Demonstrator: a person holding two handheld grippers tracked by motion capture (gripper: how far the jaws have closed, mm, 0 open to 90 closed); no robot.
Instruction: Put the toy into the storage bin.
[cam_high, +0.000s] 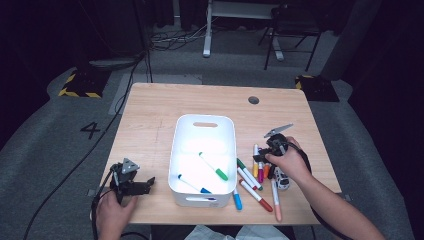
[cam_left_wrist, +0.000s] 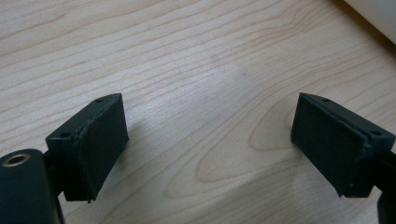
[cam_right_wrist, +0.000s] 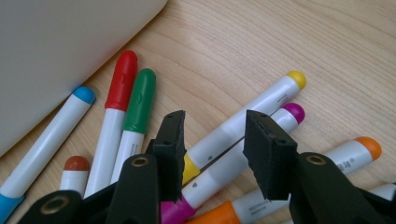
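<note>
- Centrally on the wooden table (cam_high: 150, 120) stands a white bin (cam_high: 205, 125), upright, with a slot handle in its far wall.
- Inside the bin lie two markers: a green-capped marker (cam_high: 214, 166) running diagonally across the floor, and a blue-capped marker (cam_high: 194, 184) near the front wall; the two lie apart from each other.
- Just right of the bin, on the table, lies a loose cluster of markers (cam_high: 255, 180), several touching or overlapping.
- From the right gripper view, the cluster includes a yellow-capped marker (cam_right_wrist: 254, 112), a magenta-capped marker (cam_right_wrist: 243, 158), an orange-capped marker (cam_right_wrist: 345, 156), a red-capped marker (cam_right_wrist: 120, 84), a second green-capped marker (cam_right_wrist: 139, 100), a light-blue-ended marker (cam_right_wrist: 56, 135) and a brown-capped marker (cam_right_wrist: 76, 170).
- The yellow-capped and magenta-capped markers lie side by side, touching along their length.
- The right gripper (cam_right_wrist: 212, 144) is low over the cluster, its jaws apart and standing on either side of the yellow-capped and magenta-capped markers; the pads are not pressing on either barrel, and nothing is gripped.
- In the high view, the right gripper (cam_high: 265, 152) sits at the far end of the cluster, held in the right hand (cam_high: 290, 162).
- The left gripper (cam_left_wrist: 210, 144) is over bare table to the left of the bin, well apart from the markers, jaws wide apart with nothing between them.
- The left hand (cam_high: 114, 212) holds it near the table's front edge.
</note>
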